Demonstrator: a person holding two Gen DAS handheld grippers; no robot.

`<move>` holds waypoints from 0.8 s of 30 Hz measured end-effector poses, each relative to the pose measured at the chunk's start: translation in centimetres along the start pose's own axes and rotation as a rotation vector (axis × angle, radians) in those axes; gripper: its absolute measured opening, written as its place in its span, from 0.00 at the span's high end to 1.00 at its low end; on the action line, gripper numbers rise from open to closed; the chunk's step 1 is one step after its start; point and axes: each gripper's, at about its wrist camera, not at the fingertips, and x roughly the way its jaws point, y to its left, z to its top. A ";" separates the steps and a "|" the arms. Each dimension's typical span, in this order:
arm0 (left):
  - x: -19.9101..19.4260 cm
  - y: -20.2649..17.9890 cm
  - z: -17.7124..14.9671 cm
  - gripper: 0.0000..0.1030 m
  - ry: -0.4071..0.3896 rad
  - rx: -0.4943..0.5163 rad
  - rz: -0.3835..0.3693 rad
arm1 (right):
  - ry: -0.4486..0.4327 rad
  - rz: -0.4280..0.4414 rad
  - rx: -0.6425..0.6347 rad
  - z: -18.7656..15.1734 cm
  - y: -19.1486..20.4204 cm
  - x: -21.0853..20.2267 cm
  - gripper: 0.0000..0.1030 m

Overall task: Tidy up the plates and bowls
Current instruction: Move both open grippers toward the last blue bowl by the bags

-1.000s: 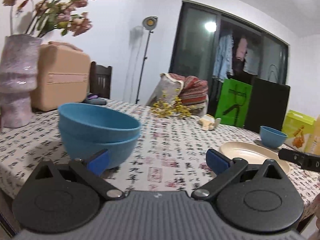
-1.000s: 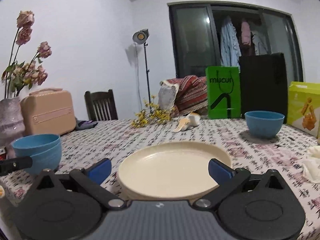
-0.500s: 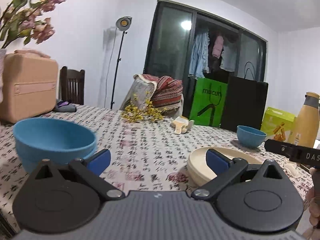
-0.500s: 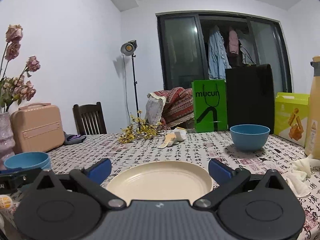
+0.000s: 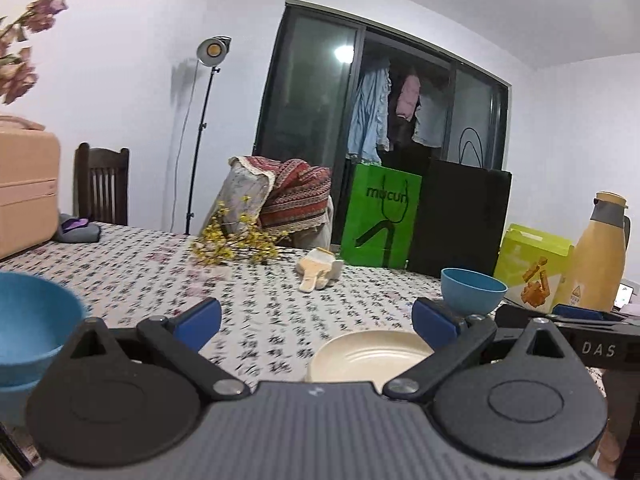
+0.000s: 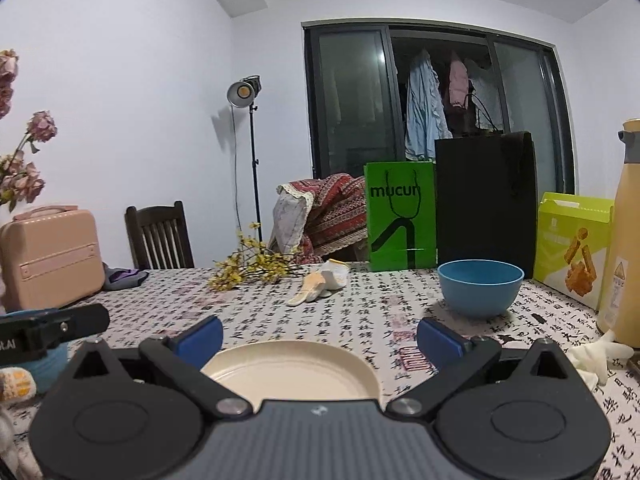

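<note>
Both claws stand wide and empty. Over the last second the left claw [image 5: 316, 316] has swung away from the stacked blue bowls [image 5: 32, 328], now at its far left, toward the cream plate [image 5: 370, 354] just ahead on the patterned counter [image 5: 256, 296]. The right claw [image 6: 320, 336] has pulled back low behind that plate [image 6: 292, 368], the lone blue bowl [image 6: 480, 286] well beyond to its right. I judge stacking done and the lone bowl next.

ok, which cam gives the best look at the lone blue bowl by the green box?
Right wrist: the lone blue bowl sits in full view, rim and base clear on the tablecloth. Left wrist shows it smaller, its lower edge cut by the left gripper's right finger.
</note>
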 end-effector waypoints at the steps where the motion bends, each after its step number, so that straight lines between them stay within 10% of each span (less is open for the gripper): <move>1: 0.5 -0.3 0.3 0.00 0.000 0.005 -0.004 | 0.001 -0.002 0.003 0.2 -0.3 0.3 0.00; 24: 11.3 -8.3 5.5 0.00 0.078 0.061 -0.097 | -0.013 -0.134 0.047 5.6 -9.0 7.2 0.00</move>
